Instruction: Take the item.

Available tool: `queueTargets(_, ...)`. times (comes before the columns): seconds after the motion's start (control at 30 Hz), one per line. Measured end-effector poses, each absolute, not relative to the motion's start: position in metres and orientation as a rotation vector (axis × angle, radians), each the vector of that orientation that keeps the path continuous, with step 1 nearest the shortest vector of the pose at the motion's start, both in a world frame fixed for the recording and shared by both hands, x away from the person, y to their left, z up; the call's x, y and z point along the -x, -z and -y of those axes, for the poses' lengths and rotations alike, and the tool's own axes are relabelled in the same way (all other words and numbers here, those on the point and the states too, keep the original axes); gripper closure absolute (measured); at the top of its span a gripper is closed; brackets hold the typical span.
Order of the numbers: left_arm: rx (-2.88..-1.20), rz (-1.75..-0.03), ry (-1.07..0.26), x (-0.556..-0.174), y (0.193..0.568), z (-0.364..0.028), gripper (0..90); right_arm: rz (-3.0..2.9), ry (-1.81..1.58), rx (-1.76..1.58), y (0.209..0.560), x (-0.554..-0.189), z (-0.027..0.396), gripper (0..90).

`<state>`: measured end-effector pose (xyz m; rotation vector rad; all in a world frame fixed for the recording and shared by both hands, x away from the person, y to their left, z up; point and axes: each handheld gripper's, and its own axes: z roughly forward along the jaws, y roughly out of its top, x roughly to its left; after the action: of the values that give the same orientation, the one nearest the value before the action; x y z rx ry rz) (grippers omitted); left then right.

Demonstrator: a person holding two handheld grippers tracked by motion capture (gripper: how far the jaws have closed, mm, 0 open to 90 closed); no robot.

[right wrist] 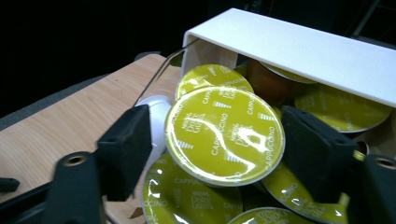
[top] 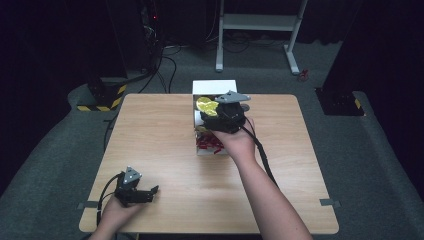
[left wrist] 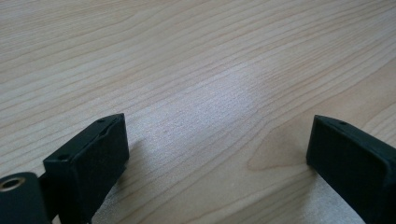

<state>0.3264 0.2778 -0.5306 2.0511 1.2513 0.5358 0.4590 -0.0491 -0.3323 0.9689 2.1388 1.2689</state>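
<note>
An open white box of coffee capsules stands at the table's far middle, its lid flap raised. Several capsules with yellow-green "Cappuccino" lids lie inside. One capsule sits tilted above the rest, between the jaws of my right gripper. The left jaw lies against its white cup and the right jaw against the lid's rim, so the gripper is shut on it. From above, that gripper reaches into the box beside the yellow lids. My left gripper rests open on the table's near left, with bare wood between its jaws.
Red wrappers or packets fill the box's near part. The wooden table ends close behind the box. A white frame and dark stands stand on the grey floor beyond. A cable trails from my right gripper along the forearm.
</note>
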Motion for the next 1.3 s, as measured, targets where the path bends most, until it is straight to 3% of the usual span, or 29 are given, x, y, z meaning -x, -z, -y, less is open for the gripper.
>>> queueTargets(0.13,-2.057,-1.245,-0.541,-0.326,0.53,-0.278,6.0,-2.138,-1.265,-0.98,0.333,-0.459,0.048,30.6)
queueTargets(0.27,-2.051,-1.25,-0.535,-0.326,0.531,-0.278,6.1,-2.129,-1.268,-0.98,0.332,-0.458,0.05,37.6)
queueTargets(1.3,-2.053,-1.255,-0.54,-0.326,0.531,-0.277,5.3,-2.034,-1.388,-0.902,0.307,-0.429,0.064,38.1)
